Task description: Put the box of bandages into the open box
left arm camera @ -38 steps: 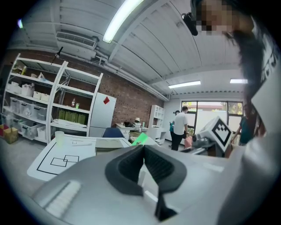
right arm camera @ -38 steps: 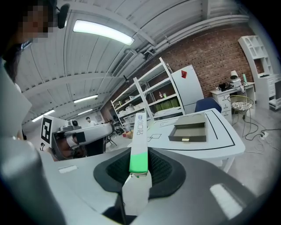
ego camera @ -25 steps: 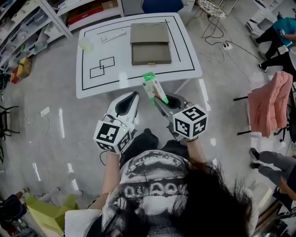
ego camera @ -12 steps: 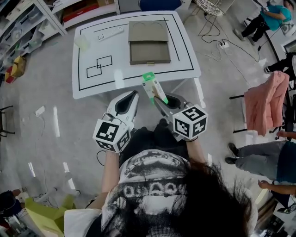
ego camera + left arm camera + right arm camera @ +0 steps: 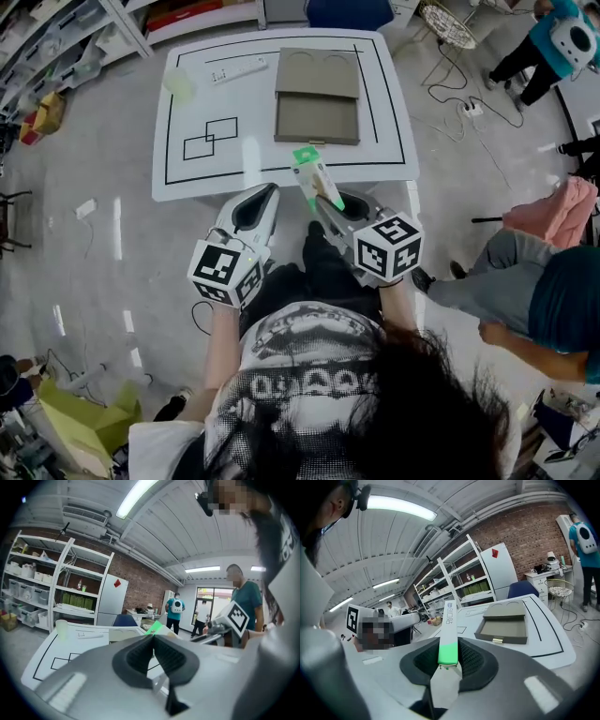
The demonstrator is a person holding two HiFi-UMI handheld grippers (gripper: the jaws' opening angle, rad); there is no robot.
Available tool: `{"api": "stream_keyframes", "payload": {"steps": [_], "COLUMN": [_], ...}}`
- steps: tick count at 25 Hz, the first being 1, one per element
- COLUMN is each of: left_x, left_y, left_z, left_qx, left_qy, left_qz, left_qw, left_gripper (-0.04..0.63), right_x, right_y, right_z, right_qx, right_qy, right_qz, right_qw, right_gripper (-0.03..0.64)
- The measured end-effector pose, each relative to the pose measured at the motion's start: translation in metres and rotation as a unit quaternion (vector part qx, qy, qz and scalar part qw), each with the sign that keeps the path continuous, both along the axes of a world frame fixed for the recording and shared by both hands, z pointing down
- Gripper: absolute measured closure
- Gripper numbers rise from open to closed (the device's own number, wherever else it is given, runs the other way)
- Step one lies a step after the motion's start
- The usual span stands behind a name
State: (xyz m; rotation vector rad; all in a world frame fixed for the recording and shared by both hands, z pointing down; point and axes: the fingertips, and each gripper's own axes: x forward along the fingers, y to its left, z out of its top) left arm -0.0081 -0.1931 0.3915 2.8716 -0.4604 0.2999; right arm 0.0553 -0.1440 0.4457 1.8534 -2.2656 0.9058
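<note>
- Gripping unchanged: right gripper (image 5: 326, 201) kept bandage box (image 5: 311, 176) clamped btwn jaws, no slip.
- Open box (image 5: 317, 119) stayed well ahead of tip; drop-off was still pending.
- Left gripper (image 5: 270, 192) was shut, w/ nothing in it.

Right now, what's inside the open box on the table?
Nothing shows inside the open box: its tray looks bare. The right gripper view loses a strip behind its front wall.
</note>
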Motion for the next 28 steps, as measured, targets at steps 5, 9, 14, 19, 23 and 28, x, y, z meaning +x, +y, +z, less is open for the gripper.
{"api": "stream_keyframes", "payload": {"steps": [5,9,14,19,23,28], "left_x": [0.039,0.065,0.082,0.088,0.091,0.096], "left_y": [-0.023,-0.041,-0.06,-0.071,-0.077,-0.08], "left_z": [-0.002,-0.005,0.0,-0.002,-0.002,-0.002], "left_qx": [0.005,0.007,0.004,0.004,0.007,0.008], "left_qy": [0.0,-0.001,-0.009,-0.016,-0.016,-0.016], "left_qz": [-0.011,-0.025,-0.048,-0.076,-0.093,-0.105], "left_qw": [0.9999,0.9997,0.9988,0.997,0.9955,0.9943], "left_gripper": [0.595,0.595,0.595,0.595,0.595,0.595], "right_x": [0.036,0.062,0.087,0.108,0.122,0.139], "right_y": [-0.026,-0.048,-0.074,-0.098,-0.119,-0.143], "right_z": [0.006,0.011,0.029,0.049,0.068,0.099], "right_qx": [-0.007,-0.014,-0.032,-0.054,-0.074,-0.112], "right_qy": [0.0,0.002,0.005,0.002,0.014,0.018], "right_qz": [-0.025,-0.044,-0.07,-0.092,-0.118,-0.149], "right_qw": [1.0,0.999,0.997,0.994,0.99,0.982], "right_gripper": [0.528,0.528,0.528,0.528,0.528,0.528]}}
